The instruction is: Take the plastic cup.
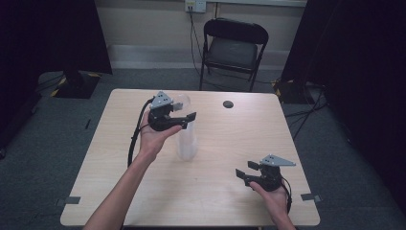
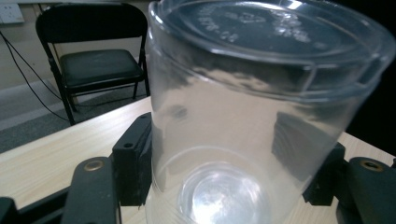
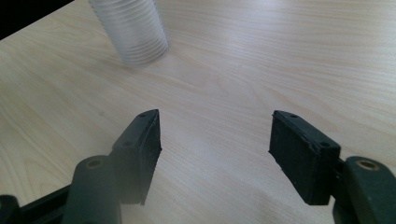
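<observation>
The right gripper sits closest to me, near the table's front right corner, held low in a hand with its jaws spread wide and nothing between them (bare wood is all that lies ahead of its pads). Farther in, toward the left half of the table, the left gripper has come in level against the top of a tall stack of clear plastic cups that stands upright on the wood. From the left gripper view the uppermost cup sits between the two black pads, which seem to press its sides, so I'd judge the top cup is being gripped. The step in hand looks like peeling one cup off the stack. Next comes a straight lift, firm enough to free it without crushing the thin wall or toppling the stack; the idle gripper could steady the lower cups
</observation>
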Available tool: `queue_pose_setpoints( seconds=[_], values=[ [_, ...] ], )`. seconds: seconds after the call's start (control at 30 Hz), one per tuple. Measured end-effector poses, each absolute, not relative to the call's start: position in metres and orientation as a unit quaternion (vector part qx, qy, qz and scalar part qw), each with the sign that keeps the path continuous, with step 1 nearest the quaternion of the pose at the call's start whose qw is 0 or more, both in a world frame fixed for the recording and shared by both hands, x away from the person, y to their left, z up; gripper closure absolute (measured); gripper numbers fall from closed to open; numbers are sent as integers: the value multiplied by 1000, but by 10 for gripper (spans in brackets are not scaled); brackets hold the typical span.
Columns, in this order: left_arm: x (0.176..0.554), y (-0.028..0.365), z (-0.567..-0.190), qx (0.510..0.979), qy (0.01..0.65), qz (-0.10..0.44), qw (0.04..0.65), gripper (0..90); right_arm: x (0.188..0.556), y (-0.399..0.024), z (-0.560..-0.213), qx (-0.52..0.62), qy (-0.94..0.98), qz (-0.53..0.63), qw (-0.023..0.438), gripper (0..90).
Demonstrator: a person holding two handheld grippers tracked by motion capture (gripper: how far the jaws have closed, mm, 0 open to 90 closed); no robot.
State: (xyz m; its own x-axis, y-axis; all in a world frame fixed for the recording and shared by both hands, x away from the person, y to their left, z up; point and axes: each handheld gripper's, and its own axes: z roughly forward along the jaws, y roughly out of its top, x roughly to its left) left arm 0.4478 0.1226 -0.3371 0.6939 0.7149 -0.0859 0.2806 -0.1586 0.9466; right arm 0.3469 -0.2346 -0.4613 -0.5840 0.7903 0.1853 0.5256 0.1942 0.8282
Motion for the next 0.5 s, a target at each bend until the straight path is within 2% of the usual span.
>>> queue_pose_setpoints(
  seconds=[0.33,0.43,0.5],
  values=[
    [443,124,-320,722,333,199,572,342,346,-234,-461,430,761,464,142,343],
    [438,127,-315,714,333,183,588,342,346,-234,-461,430,760,465,143,343],
    [429,128,-310,718,322,211,580,342,346,-235,-461,431,760,465,143,344]
  ],
)
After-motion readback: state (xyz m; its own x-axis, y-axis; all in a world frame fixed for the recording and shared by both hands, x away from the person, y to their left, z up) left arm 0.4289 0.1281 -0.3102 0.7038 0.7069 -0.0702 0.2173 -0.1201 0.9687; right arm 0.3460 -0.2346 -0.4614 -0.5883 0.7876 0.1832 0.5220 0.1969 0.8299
